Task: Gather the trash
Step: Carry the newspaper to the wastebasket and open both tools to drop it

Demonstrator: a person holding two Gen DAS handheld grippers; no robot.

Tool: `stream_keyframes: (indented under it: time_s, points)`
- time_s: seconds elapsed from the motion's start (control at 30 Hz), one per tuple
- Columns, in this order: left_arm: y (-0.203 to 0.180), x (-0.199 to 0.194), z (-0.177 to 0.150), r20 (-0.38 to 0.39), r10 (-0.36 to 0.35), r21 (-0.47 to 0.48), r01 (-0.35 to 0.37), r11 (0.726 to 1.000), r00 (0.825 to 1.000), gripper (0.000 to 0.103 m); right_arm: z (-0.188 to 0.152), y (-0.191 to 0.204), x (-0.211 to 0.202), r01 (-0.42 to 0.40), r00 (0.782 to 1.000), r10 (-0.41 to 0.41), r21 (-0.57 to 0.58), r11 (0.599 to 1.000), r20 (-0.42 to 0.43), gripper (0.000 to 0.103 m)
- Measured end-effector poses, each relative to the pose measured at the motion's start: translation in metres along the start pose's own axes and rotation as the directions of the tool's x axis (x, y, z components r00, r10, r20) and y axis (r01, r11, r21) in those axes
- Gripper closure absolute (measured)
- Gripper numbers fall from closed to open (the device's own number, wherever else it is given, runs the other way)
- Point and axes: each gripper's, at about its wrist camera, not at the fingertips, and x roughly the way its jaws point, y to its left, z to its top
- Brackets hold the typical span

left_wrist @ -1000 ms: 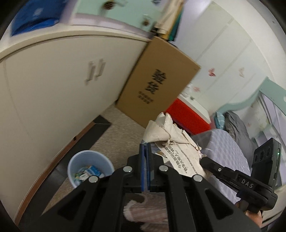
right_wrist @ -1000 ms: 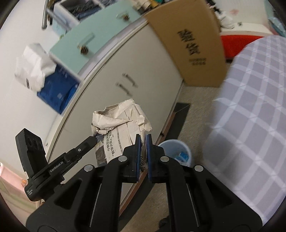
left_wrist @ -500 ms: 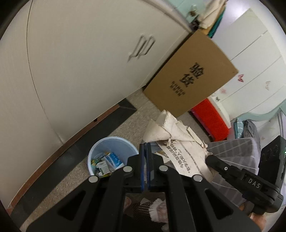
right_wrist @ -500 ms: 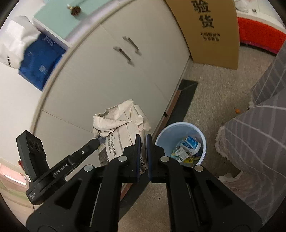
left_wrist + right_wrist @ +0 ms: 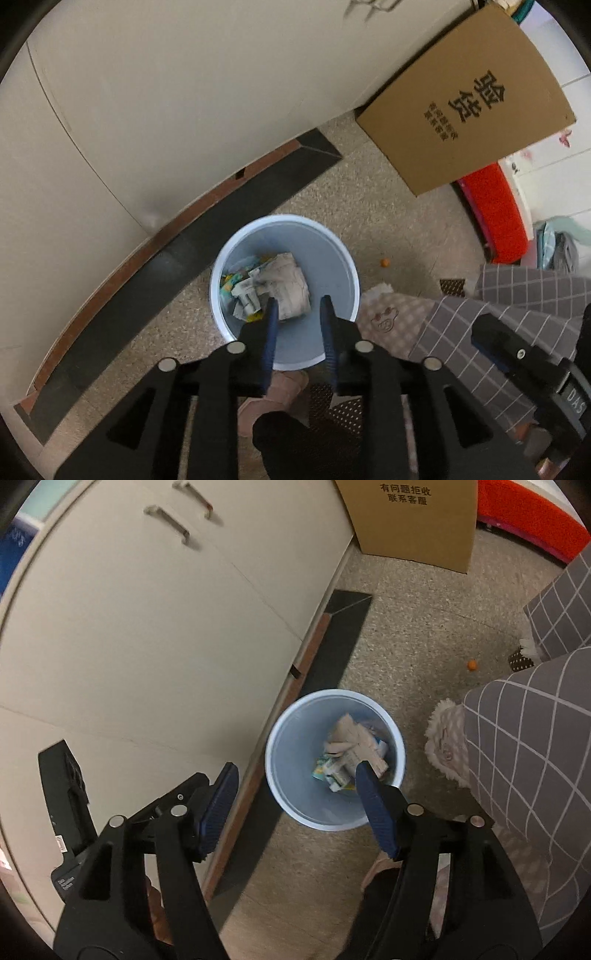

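Observation:
A light blue waste bin stands on the speckled floor beside the cabinet. The crumpled printed paper lies inside it on top of other packaging scraps. My left gripper hangs over the bin's near rim, its jaws opening with nothing between them. My right gripper is also above the bin, its jaws opening wide and empty; the left gripper's body shows at the lower left of that view.
A cream cabinet with a dark plinth runs along the left. A brown cardboard box leans against it, a red box behind. A grey checked bedcover hangs at the right. A small orange bit lies on the floor.
Both grippers came down over the bin and opened. The crumpled paper they held together has dropped into the bin.

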Motion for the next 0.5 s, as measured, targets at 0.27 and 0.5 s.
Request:
stream_keyframes:
  time_s: [0.27,0.5]
  points:
    - [-0.03,-0.031,-0.01,0.058,-0.001,0.065,-0.003,0.998,0.998,0.067,-0.008,0.007,-0.009,0.015,1.0,-0.014,-0.035,0.999,0.013,0.037]
    - [-0.061,-0.108,-0.017,0.168,-0.016,0.097,-0.001,0.995,0.986,0.06,-0.015,0.027,-0.069,-0.009,0.995,0.016,-0.065,0.998,0.099,0.037]
